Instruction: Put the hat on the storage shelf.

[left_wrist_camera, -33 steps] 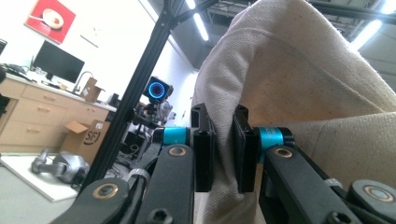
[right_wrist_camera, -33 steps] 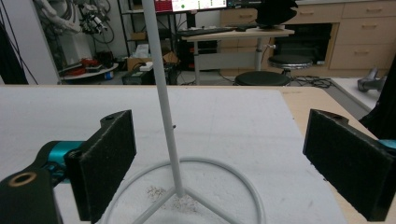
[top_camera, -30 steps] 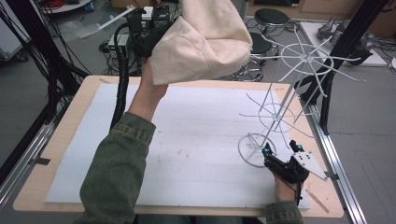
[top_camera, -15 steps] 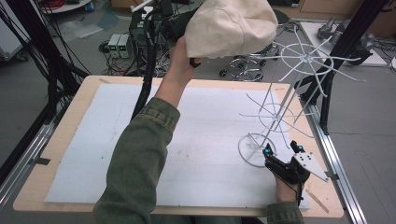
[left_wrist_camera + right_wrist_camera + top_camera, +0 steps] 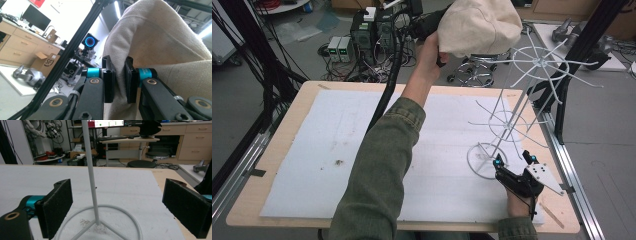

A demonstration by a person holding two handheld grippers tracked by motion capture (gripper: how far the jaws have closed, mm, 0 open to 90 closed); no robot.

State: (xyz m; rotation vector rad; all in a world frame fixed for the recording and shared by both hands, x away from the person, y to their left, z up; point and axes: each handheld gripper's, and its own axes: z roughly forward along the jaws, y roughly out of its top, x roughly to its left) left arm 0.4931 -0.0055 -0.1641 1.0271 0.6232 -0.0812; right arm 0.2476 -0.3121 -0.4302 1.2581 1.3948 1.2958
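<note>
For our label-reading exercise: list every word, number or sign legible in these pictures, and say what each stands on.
"SF": on the cardboard box by the drawers, left gripper view.
Print on the teal band of the left gripper: too small to read.
Monitor screen, right gripper view: too blurred to read.

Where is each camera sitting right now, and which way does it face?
High view: above the table's near edge, looking forward and down; both sleeves, left gripper lifting the cloth hat, right gripper by the white wire rack.
Left gripper view: along its jaws, shut on the hat.
Right gripper view: low, along open jaws at the rack's pole.
Shared: hat, rack.
</note>
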